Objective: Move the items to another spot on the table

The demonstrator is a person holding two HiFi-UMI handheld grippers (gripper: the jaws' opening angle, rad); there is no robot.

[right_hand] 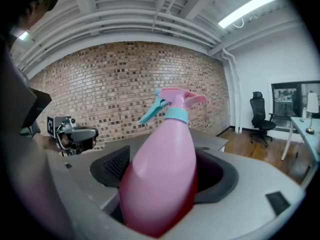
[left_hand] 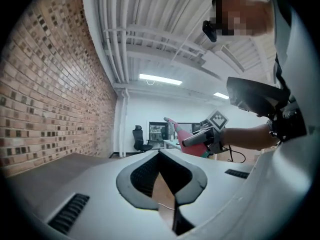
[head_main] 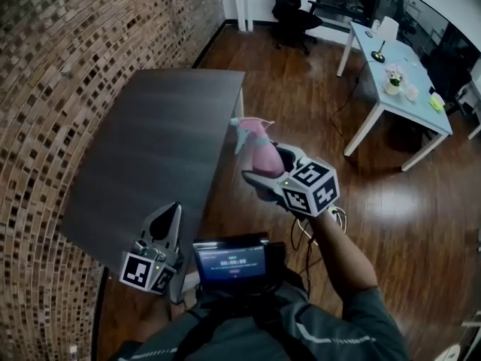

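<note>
A pink spray bottle (head_main: 259, 150) with a teal trigger is up in the air off the right side of the dark table (head_main: 150, 149), nozzle pointing away from me. My right gripper (head_main: 269, 164) is shut on its body. In the right gripper view the bottle (right_hand: 165, 174) fills the space between the jaws. The dark tabletop is bare. My left gripper (head_main: 170, 213) hovers over the table's near edge, its jaws together with nothing between them. The left gripper view shows the tips of that gripper (left_hand: 160, 154) meeting, and the held bottle (left_hand: 187, 136) beyond.
A brick wall (head_main: 45, 126) runs along the table's left. A wooden floor (head_main: 301, 89) lies to the right, with a white desk (head_main: 398, 89) carrying small things and a black office chair (head_main: 293, 10) farther back. A screen (head_main: 233, 262) hangs at my chest.
</note>
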